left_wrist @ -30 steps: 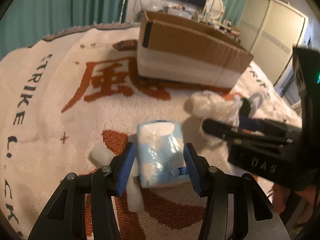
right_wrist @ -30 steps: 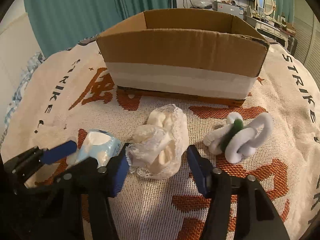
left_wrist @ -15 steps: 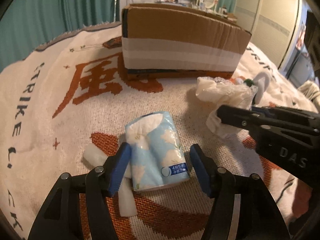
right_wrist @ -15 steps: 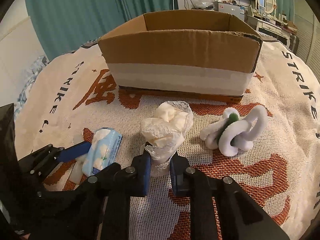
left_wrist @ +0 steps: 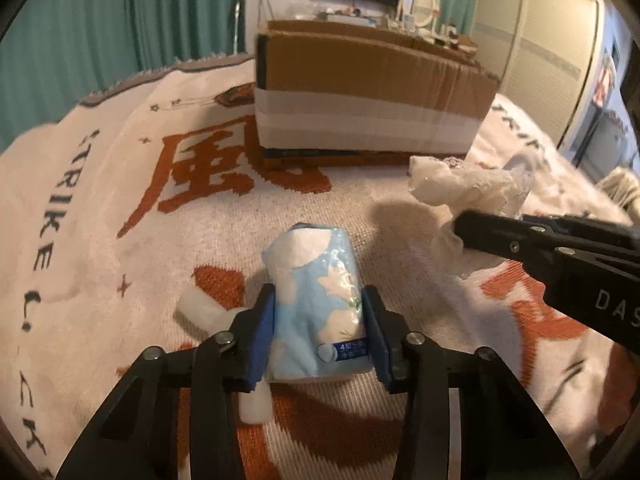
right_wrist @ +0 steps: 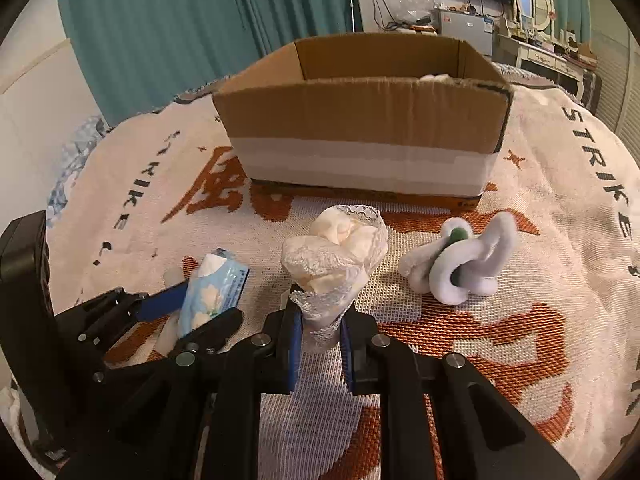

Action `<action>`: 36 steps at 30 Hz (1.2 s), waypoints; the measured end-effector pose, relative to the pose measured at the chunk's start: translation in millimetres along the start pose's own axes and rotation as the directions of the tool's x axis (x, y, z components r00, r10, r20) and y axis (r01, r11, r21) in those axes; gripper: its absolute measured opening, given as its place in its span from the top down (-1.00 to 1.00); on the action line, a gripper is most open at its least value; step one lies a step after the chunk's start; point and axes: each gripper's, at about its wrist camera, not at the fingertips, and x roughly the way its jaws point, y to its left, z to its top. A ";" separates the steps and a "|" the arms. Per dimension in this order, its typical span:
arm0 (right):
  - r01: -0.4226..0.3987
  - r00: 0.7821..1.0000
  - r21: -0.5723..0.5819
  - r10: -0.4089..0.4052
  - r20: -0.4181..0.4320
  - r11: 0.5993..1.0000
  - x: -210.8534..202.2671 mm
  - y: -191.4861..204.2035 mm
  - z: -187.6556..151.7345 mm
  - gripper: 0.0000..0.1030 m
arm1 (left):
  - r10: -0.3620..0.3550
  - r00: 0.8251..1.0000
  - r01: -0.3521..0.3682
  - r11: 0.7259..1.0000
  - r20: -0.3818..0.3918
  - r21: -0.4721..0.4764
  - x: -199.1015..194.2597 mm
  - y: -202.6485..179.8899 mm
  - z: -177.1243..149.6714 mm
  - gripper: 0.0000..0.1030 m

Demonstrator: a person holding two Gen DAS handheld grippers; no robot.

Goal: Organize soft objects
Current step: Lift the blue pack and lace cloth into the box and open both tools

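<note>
My left gripper (left_wrist: 319, 334) is shut on a light blue tissue pack (left_wrist: 316, 300) and holds it just above the blanket; the pack also shows in the right wrist view (right_wrist: 212, 292). My right gripper (right_wrist: 319, 350) is shut on a cream lace cloth bundle (right_wrist: 336, 256), lifted off the blanket; the bundle shows in the left wrist view (left_wrist: 460, 184) too. A white plush toy with a green part (right_wrist: 464, 260) lies on the blanket to the right. An open cardboard box (right_wrist: 360, 128) stands behind, with something white inside at its far right.
A white soft roll (left_wrist: 204, 308) lies on the blanket under the left gripper's left finger. The blanket (right_wrist: 520, 320) is white with orange characters. Teal curtains, a dresser and a wardrobe stand behind the bed.
My left gripper closed on the tissue pack and began lifting it. My right gripper, which shut on the lace cloth half a second ago, has raised it toward the box.
</note>
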 end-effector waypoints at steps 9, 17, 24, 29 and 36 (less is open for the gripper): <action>-0.048 0.992 -0.023 0.050 0.119 0.999 -78.9 12.5 9.0 0.73 | -0.057 0.990 0.064 0.997 0.126 -0.046 -92.5 0.9 17.6 0.20; -0.074 0.964 -0.089 0.094 0.247 0.993 -177.6 31.0 26.0 0.73 | -0.104 0.967 0.109 0.994 0.231 -0.009 -165.6 -20.2 56.1 0.19; -0.025 0.936 -0.161 0.080 0.342 0.987 -236.9 33.7 58.9 0.73 | -0.087 0.950 0.078 0.996 0.301 0.042 -198.6 -41.4 97.8 0.19; 0.009 0.926 -0.176 0.058 0.373 0.984 -240.0 24.6 98.4 0.73 | -0.057 0.952 0.039 0.997 0.302 0.065 -183.2 -49.6 133.8 0.19; 0.036 0.934 -0.190 0.035 0.355 0.981 -197.2 10.5 149.7 0.73 | 0.007 0.955 -0.038 0.995 0.297 0.097 -134.1 -53.3 174.6 0.18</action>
